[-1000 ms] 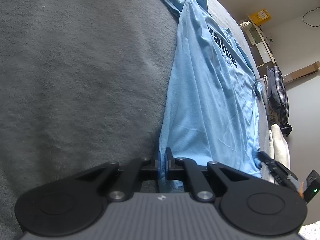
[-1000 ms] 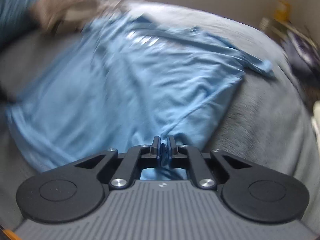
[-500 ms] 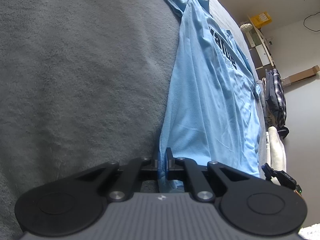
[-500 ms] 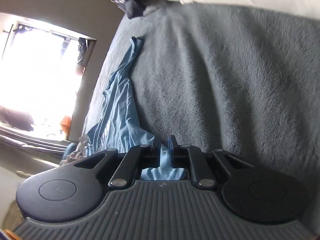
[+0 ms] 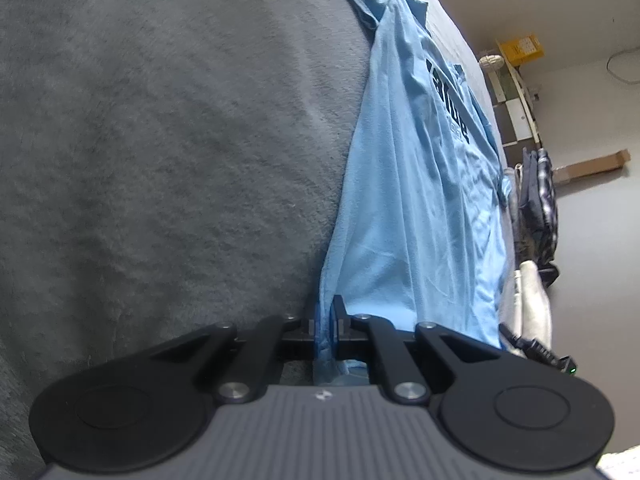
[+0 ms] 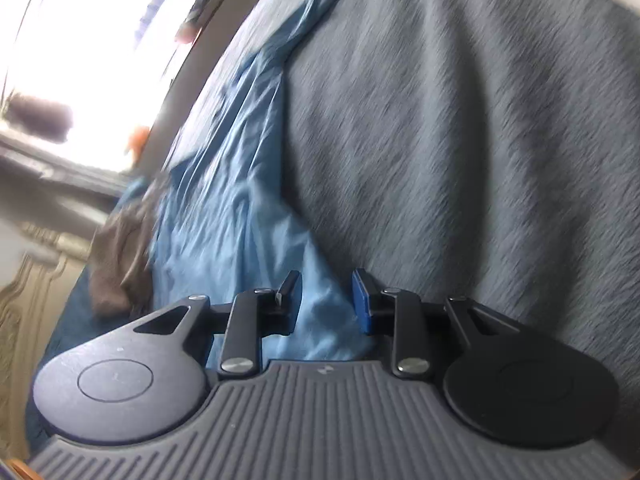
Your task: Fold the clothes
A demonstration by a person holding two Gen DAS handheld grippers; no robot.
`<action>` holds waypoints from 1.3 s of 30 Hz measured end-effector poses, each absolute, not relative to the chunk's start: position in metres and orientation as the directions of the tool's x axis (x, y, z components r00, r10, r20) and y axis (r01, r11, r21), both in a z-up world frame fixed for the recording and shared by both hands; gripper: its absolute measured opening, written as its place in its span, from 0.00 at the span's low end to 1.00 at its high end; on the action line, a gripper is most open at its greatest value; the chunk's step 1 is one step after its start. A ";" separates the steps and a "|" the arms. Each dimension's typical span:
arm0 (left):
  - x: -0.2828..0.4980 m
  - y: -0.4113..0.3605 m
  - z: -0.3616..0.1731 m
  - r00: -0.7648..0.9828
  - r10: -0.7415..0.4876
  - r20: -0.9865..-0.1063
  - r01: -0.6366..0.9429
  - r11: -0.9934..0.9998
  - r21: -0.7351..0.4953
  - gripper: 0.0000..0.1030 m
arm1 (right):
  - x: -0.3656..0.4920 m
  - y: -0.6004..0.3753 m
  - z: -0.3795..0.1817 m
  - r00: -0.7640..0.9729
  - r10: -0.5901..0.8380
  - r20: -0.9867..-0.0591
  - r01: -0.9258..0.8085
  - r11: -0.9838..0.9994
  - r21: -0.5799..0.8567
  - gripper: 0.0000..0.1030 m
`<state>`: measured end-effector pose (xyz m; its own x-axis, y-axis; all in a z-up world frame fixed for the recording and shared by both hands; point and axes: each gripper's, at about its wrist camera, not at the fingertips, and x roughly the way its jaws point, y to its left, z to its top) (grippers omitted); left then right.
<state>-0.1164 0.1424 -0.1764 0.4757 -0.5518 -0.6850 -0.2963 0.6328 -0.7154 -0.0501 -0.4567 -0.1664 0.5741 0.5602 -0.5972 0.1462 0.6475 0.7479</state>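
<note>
The light blue T-shirt [image 5: 416, 216] lies spread on a grey fleece blanket [image 5: 168, 152] that covers the bed, stretching away from the left gripper [image 5: 329, 320] toward the far end, where one sleeve and the collar show. Dark printed lettering [image 5: 448, 100] runs across its chest, too foreshortened to read. The left gripper's jaws are pressed together on the near edge of the shirt, with a fold of blue cloth pinched between them and bunched just behind the fingers. In the right wrist view, which is smeared by motion blur, the same T-shirt [image 6: 240, 184] runs up the left side of the blanket [image 6: 460, 140] in long creases, narrowing to a sleeve at the top. The right gripper [image 6: 326, 300] has its jaws standing apart, and a corner of the shirt lies in the gap between them, with neither pad clearly pressing on it. A brownish garment [image 6: 116, 264] is heaped just beside the shirt at the left, near a bright window [image 6: 92, 52]. In the left wrist view, beyond the bed's far side, dark and checked clothes [image 5: 538, 208] hang, something white [image 5: 528, 304] lies below them, a yellow box [image 5: 520, 46] sits high on a shelf, and a cardboard box [image 5: 592, 164] rests against the pale wall.
</note>
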 end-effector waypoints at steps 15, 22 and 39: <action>-0.101 0.164 -0.093 0.564 -0.552 -0.614 -0.194 0.634 -0.748 0.03 | -0.038 -0.489 -0.045 0.795 0.448 -0.408 0.047 0.626 0.779 0.01; -0.125 0.165 -0.054 0.514 -0.537 -0.669 -0.134 0.720 -0.681 0.03 | -0.076 -0.508 -0.012 0.799 0.427 -0.424 0.047 0.658 0.751 0.01; -0.124 0.133 -0.149 0.316 -0.505 -0.803 -0.136 0.813 -0.566 0.16 | -0.109 -0.512 -0.165 0.609 0.374 -0.699 0.389 0.627 0.675 0.03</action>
<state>-0.1241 0.1333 -0.1490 0.3159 -0.5055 -0.8029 -0.1359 0.8134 -0.5656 -0.1090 -0.5117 -0.1653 0.6090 0.3742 -0.6993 0.3895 0.6270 0.6747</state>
